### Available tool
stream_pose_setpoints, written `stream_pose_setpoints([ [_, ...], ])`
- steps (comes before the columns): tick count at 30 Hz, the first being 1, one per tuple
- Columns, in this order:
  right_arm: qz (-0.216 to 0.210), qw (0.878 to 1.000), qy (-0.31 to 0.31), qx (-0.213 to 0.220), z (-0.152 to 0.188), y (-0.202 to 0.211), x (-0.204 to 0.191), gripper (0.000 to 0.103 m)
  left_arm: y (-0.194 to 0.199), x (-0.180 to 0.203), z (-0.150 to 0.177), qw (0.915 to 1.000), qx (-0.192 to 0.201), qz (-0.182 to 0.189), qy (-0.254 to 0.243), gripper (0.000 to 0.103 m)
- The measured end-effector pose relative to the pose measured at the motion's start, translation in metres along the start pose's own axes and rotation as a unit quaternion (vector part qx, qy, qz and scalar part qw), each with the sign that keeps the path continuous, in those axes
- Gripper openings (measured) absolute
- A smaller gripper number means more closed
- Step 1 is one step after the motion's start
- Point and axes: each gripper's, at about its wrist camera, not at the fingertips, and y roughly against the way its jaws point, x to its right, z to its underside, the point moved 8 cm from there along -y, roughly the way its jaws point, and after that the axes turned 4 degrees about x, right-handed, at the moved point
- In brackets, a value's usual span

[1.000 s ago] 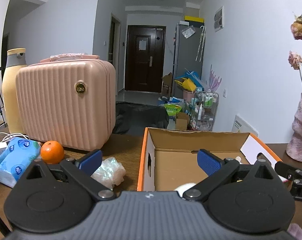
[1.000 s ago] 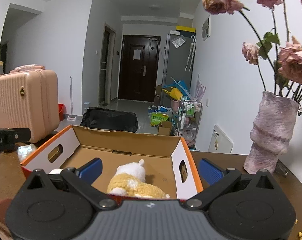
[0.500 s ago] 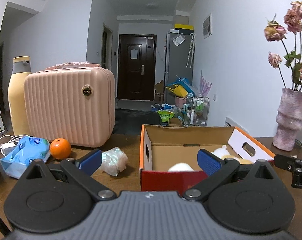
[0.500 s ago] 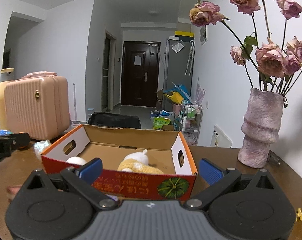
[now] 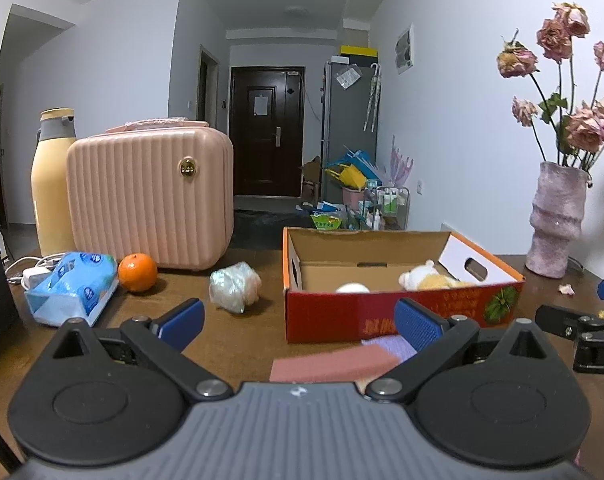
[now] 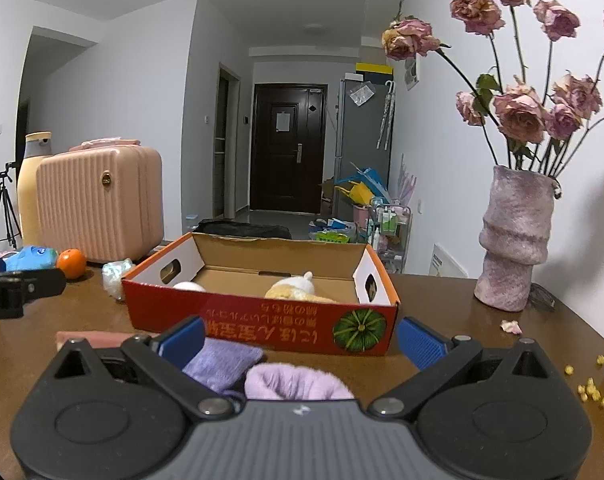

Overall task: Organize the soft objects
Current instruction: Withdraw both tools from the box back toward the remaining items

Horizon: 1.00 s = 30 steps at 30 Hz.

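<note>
A: What's in the cardboard box (image 6: pixel 262 320) at centre frame?
B: 2 soft things: 1 yellow-and-white plush toy (image 6: pixel 298 290) and 1 white ball (image 6: pixel 189 286).
A: Outside it?
B: 1 purple sock (image 6: pixel 222 364), 1 lilac sock (image 6: pixel 298 380) and 1 pink cloth (image 5: pixel 329 364) at lower centre, 1 plastic-wrapped bundle (image 5: pixel 234 286) left of the box.
A: The tongs?
B: Left gripper (image 5: pixel 298 322) and right gripper (image 6: pixel 300 338) both level above the table (image 6: pixel 461 344), spread wide, holding nothing.

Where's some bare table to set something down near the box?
Bare wood lies between the box and the vase, apart from a petal. Another patch lies between the box and the plastic-wrapped bundle. In front of the box it's crowded: purple sock, lilac cloth, pink cloth.
</note>
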Motion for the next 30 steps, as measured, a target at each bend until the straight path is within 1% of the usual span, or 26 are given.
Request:
stream_pose_setpoints([
  [5, 0.001, 1.0, -0.009, -0.002, 0.011, 0.022, -0.005, 0.103, 0.02, -0.002, 0.012, 0.9999, -0.012, 0.005, 0.001, 0.103],
  [10, -0.003, 1.0, -0.003, -0.003, 0.025, 0.047, -0.014, 0.103, 0.043, -0.001, 0.022, 0.9998, -0.015, 0.01, -0.001, 0.103],
  [17, -0.009, 1.0, -0.004, -0.005, 0.042, 0.074, -0.022, 0.103, 0.071, -0.001, 0.038, 0.9994, -0.028, 0.019, -0.002, 0.103],
  [24, -0.019, 1.0, 0.005, -0.017, 0.057, 0.09, -0.032, 0.103, 0.091, -0.001, 0.059, 0.9984, -0.049, 0.026, -0.007, 0.103],
  [30, -0.023, 0.999, 0.015, -0.027, 0.062, 0.092, -0.039, 0.103, 0.096, -0.003, 0.066, 0.9977, -0.06, 0.03, -0.008, 0.103],
])
